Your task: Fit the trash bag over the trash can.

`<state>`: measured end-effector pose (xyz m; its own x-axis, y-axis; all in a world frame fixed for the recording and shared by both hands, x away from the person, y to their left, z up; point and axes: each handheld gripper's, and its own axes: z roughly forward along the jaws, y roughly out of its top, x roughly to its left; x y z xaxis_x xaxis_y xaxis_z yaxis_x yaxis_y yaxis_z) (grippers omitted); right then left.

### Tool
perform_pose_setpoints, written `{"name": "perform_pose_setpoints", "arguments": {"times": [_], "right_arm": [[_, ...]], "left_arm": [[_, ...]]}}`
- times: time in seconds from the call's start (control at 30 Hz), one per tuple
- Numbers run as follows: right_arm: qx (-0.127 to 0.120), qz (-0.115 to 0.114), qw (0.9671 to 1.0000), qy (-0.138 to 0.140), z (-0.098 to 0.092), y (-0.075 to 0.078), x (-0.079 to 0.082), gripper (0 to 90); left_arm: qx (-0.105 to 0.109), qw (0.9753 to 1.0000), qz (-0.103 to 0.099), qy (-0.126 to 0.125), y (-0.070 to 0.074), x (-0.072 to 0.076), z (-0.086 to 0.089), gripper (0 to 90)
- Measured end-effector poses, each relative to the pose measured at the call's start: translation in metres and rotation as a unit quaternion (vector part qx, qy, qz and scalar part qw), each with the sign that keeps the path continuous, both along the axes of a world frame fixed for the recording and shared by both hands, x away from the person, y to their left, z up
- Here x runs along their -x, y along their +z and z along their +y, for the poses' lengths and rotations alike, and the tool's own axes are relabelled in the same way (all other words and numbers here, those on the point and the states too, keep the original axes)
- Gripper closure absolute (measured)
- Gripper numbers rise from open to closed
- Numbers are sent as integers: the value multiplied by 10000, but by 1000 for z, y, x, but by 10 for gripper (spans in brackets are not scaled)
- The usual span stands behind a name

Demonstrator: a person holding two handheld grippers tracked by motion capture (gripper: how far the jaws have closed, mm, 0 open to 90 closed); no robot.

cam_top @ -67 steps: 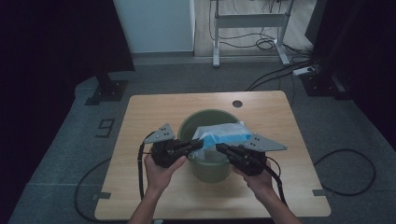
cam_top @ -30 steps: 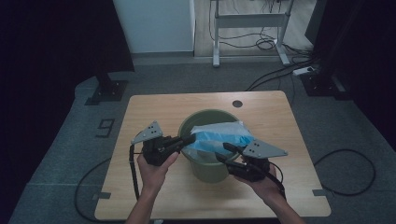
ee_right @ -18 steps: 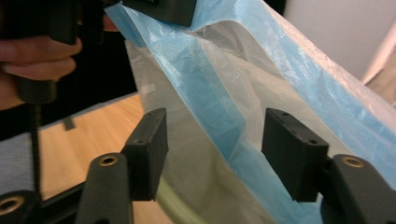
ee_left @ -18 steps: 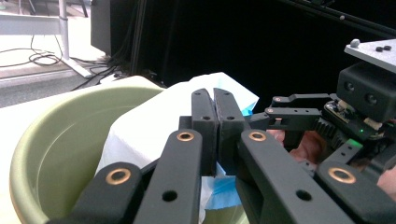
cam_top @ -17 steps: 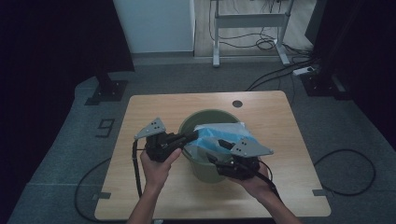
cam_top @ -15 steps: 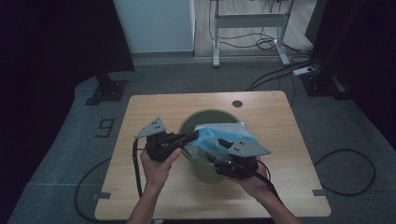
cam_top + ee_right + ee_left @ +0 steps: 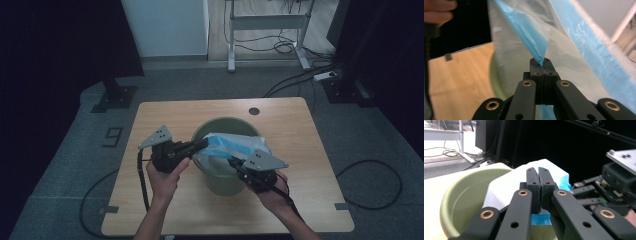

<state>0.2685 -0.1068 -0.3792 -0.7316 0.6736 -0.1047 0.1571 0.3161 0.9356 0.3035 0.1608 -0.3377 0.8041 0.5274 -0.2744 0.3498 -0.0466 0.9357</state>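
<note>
A green bucket (image 7: 220,181) stands in the middle of the wooden table (image 7: 150,215). A white and blue plastic bag (image 7: 230,145) lies across the bucket's mouth. My left gripper (image 7: 204,143) is at the bucket's left rim, shut on the bag's edge. In the left gripper view the bag (image 7: 506,185) drapes over the green rim (image 7: 461,185) behind the closed jaws. My right gripper (image 7: 233,162) is at the bucket's near right side, shut on the bag's blue edge (image 7: 534,42), which stretches up and away from the jaws.
A cable hole (image 7: 254,111) sits at the table's far edge. Cables trail off the left side (image 7: 95,195) and lie on the floor at the right (image 7: 370,185). A metal desk frame (image 7: 265,25) stands behind the table.
My right gripper has moved left and in toward the bucket's near side, pulling the bag's blue edge with it. The left gripper has shifted slightly left at the rim.
</note>
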Motion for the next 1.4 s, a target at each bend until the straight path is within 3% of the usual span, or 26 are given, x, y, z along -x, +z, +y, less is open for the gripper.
{"name": "perform_pose_setpoints", "arguments": {"times": [0.3,0.57,0.8,1.17,1.3,1.4], "right_arm": [[163,-37,9980,607,-1,1,12,888],[337,-87,9960,829,-4,2,14,889],[399,-152,9954,858,-13,6,8,888],[408,-112,9961,776,-35,17,-3,888],[483,-85,9953,836,-32,18,-8,889],[490,-61,9949,875,-29,17,-10,889]], "left_arm": [[9,9999,-56,140,6,4,14,864],[-51,9998,-64,194,13,1,20,870],[59,9995,17,299,17,-8,30,878],[-55,9994,241,246,-7,-3,30,869],[-150,9992,303,196,-6,-3,30,732],[-396,9984,71,388,-1,2,27,562]]}}
